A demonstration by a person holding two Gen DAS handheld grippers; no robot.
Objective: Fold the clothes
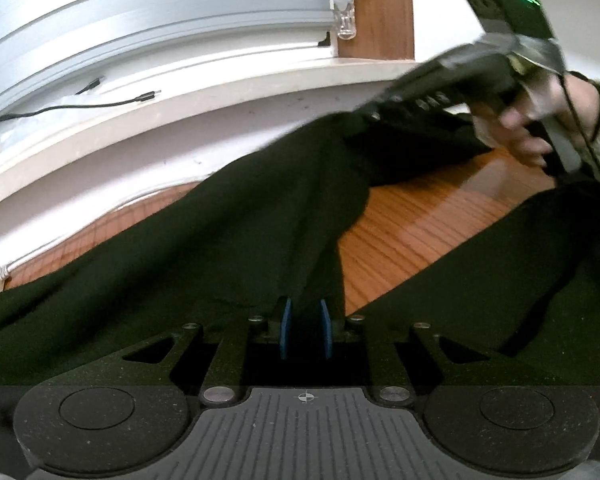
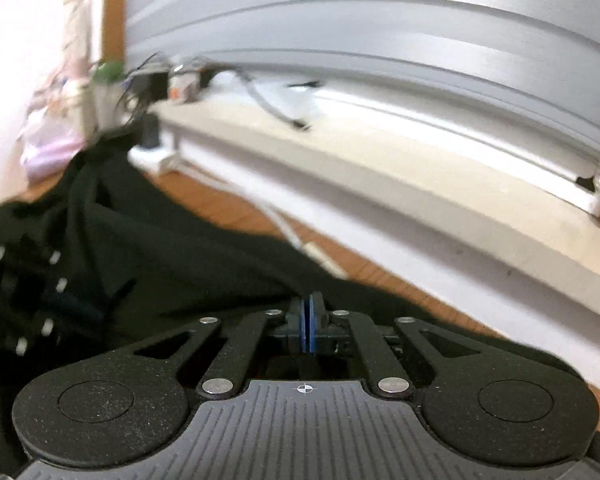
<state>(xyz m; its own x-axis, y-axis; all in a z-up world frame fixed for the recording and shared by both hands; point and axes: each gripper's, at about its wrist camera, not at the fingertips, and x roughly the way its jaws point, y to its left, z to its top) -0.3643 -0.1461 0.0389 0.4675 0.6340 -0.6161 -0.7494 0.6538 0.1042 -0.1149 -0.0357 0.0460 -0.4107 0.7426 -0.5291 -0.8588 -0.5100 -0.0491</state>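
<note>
A black garment (image 1: 240,220) hangs stretched between my two grippers over a wooden table (image 1: 420,224). In the left wrist view my left gripper (image 1: 306,320) holds a thick fold of it between its blue pads (image 1: 286,328). My right gripper (image 1: 370,114) shows at the upper right, held by a hand (image 1: 516,132), with the cloth's other end at its tip. In the right wrist view my right gripper (image 2: 309,312) has its pads pressed together on the garment (image 2: 180,248) edge. The left gripper (image 2: 24,300) appears blurred at the far left.
A pale window sill (image 1: 180,108) runs behind the table with loose cables (image 1: 100,104) on it, under grey blinds (image 1: 140,20). Small clutter (image 2: 112,72) and a pink bundle (image 2: 48,148) sit at the sill's far end.
</note>
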